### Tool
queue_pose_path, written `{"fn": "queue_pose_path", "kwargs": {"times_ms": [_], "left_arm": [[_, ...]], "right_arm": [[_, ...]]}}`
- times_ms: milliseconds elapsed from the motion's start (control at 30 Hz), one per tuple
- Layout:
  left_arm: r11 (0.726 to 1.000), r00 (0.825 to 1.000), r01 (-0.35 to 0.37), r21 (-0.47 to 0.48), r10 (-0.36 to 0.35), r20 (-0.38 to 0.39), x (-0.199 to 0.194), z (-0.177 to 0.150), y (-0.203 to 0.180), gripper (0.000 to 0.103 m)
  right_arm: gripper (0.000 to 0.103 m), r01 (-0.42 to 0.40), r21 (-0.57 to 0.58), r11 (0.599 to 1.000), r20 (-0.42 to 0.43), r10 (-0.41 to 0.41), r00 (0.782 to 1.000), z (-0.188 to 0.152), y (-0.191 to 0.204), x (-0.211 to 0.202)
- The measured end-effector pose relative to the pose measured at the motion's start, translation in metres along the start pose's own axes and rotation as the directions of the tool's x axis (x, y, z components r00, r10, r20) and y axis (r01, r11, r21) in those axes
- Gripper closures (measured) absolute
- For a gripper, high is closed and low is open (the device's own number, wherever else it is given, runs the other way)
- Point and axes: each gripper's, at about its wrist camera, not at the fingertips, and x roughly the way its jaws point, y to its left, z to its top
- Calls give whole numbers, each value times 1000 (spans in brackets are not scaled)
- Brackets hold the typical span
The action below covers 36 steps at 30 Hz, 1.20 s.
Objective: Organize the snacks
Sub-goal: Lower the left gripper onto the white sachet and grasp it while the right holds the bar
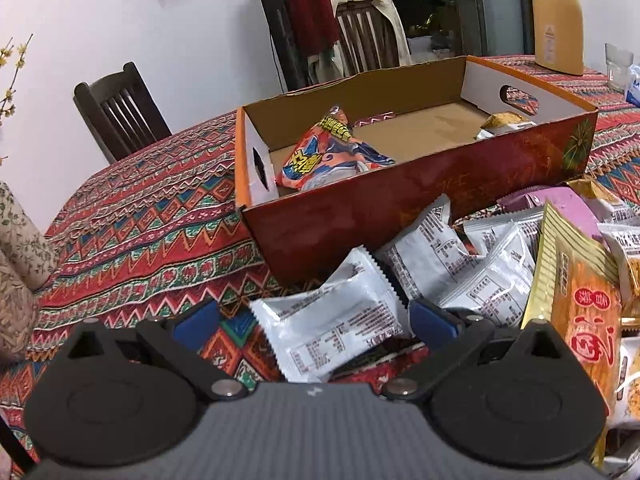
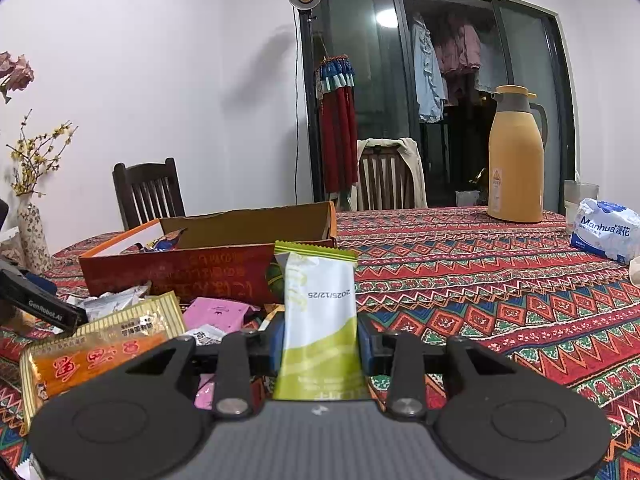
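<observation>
A red cardboard box (image 1: 400,200) (image 2: 180,272) stands on the patterned tablecloth (image 1: 140,220); a colourful snack bag (image 1: 324,152) and a yellow packet (image 1: 504,122) lie in it. In front of the box lies a heap of snacks: silver packets (image 1: 448,264), an orange-gold packet (image 1: 584,300) (image 2: 100,352), pink packets (image 2: 216,314). My left gripper (image 1: 316,320) is open, with a silver packet (image 1: 328,328) lying between its blue pads, untouched as far as I see. My right gripper (image 2: 318,346) is shut on a green-and-white packet (image 2: 320,320), held upright.
A yellow thermos (image 2: 516,156), a glass (image 2: 580,192) and a tissue pack (image 2: 604,232) stand at the far right of the table. Wooden chairs (image 1: 120,116) (image 2: 384,176) stand behind it. A flower vase (image 2: 32,232) is at the left edge.
</observation>
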Motion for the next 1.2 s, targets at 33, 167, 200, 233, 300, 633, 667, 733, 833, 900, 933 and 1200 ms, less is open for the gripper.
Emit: {"fn": "queue_pose_path", "kwargs": {"times_ms": [33, 167, 200, 233, 300, 633, 667, 733, 833, 900, 933, 1200], "left_arm": [[1000, 1000, 12, -9, -12, 1, 1, 0, 1, 0], [998, 998, 56, -26, -56, 21, 2, -4, 3, 0], [998, 998, 57, -19, -56, 25, 2, -4, 2, 0], [998, 998, 56, -11, -55, 28, 2, -5, 0, 1], [998, 997, 69, 7, -69, 38, -2, -6, -3, 12], [994, 995, 71, 84, -76, 63, -24, -27, -14, 84], [995, 995, 73, 73, -78, 63, -26, -28, -11, 85], [996, 995, 76, 56, -80, 64, -31, -31, -7, 85], [998, 995, 65, 22, -67, 70, -34, -29, -1, 69], [999, 995, 47, 3, -47, 90, -36, -26, 2, 42], [1000, 994, 30, -3, -29, 101, -35, -23, 4, 29], [993, 998, 14, 115, -21, 55, -7, -7, 4, 20]], "right_arm": [[68, 1, 0, 1000, 0, -1, 1000, 0, 0, 0], [68, 1, 0, 1000, 0, -1, 1000, 0, 0, 0], [68, 1, -1, 1000, -1, -1, 1000, 0, 0, 0], [68, 1, 0, 1000, -1, -1, 1000, 0, 0, 0], [68, 1, 0, 1000, 0, -1, 1000, 0, 0, 0], [68, -3, -1, 1000, 2, 3, 1000, 0, 0, 0], [68, -3, -2, 1000, 2, 3, 1000, 0, 0, 0], [68, -3, -2, 1000, 2, 3, 1000, 0, 0, 0], [68, -2, -2, 1000, 2, 2, 1000, 0, 0, 0], [68, -1, -1, 1000, 3, 1, 1000, 0, 0, 0], [68, 0, -1, 1000, 3, 0, 1000, -1, 0, 0], [68, 0, -1, 1000, 2, 0, 1000, -1, 0, -1]]}}
